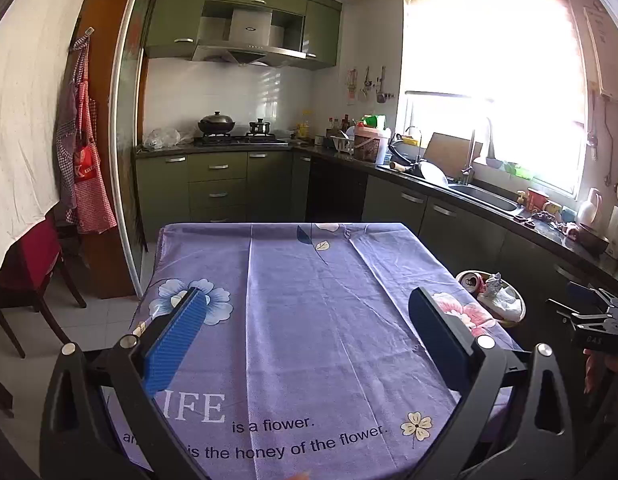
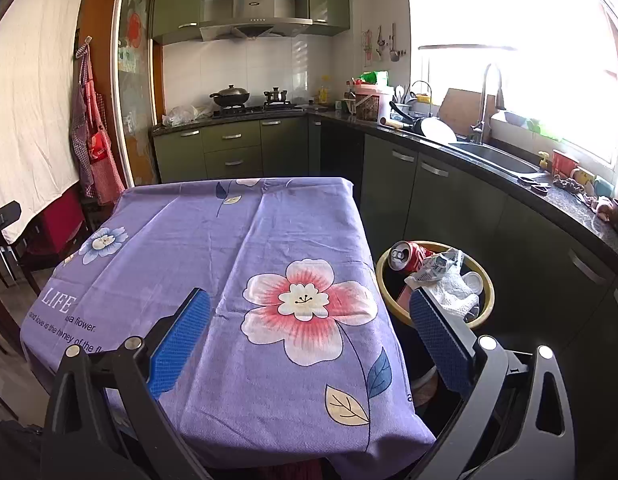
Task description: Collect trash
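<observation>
Both grippers are hovering over the near edge of the desk, which is carrying nothing but its purple floral tablecloth [image 2: 269, 232]. The left gripper [image 1: 305, 344] is sitting over the near-left part with its jaws spread wide and nothing between them; the right gripper [image 2: 309, 344] is hanging over the near-right corner, jaws equally spread and empty.

The trash is lying in a yellow-rimmed bin [image 2: 383, 280] on the floor just beside the desk's right edge, low enough that things can drop into it from that edge. Inside, a crushed red soda can [image 2: 409, 256] is leaning against the far-left rim, with a crumpled printed wrapper [image 2: 437, 266] and white tissue [image 2: 457, 294] piled beside it. In the left wrist view the bin [image 1: 517, 320] is peeking out past the right edge.

With no trash showing on the cloth, the collecting is looking finished or nearly so, and the empty, spread jaws are fitting that.
</observation>
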### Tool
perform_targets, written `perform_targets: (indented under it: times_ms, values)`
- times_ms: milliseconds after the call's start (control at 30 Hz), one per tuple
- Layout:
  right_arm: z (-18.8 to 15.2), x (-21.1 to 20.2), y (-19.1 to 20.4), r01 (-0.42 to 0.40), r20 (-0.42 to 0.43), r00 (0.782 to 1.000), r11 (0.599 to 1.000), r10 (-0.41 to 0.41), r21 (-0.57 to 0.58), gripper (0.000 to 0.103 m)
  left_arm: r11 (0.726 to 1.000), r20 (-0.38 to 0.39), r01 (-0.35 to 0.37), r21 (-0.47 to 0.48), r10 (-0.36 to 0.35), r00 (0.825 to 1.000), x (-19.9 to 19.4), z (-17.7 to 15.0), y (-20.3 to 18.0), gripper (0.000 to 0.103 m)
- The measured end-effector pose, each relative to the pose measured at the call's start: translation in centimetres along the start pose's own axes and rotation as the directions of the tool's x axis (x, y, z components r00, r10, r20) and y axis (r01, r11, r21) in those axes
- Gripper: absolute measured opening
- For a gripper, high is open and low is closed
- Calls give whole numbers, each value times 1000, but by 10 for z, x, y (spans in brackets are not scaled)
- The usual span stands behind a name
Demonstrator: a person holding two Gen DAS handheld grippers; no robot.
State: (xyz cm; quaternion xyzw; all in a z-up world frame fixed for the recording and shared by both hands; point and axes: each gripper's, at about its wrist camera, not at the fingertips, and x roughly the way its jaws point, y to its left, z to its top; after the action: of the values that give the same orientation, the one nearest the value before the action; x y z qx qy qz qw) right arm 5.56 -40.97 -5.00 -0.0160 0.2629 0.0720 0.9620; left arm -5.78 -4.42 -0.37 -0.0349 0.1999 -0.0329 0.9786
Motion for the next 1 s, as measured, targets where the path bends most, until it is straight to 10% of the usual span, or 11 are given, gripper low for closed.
perform_targets:
  times_ms: [1000]
  values:
    - [2,1,-6,13,5,1000,1000,-13,9,98,1000,-10,-2,24,2,1000,5,-1,-4,96]
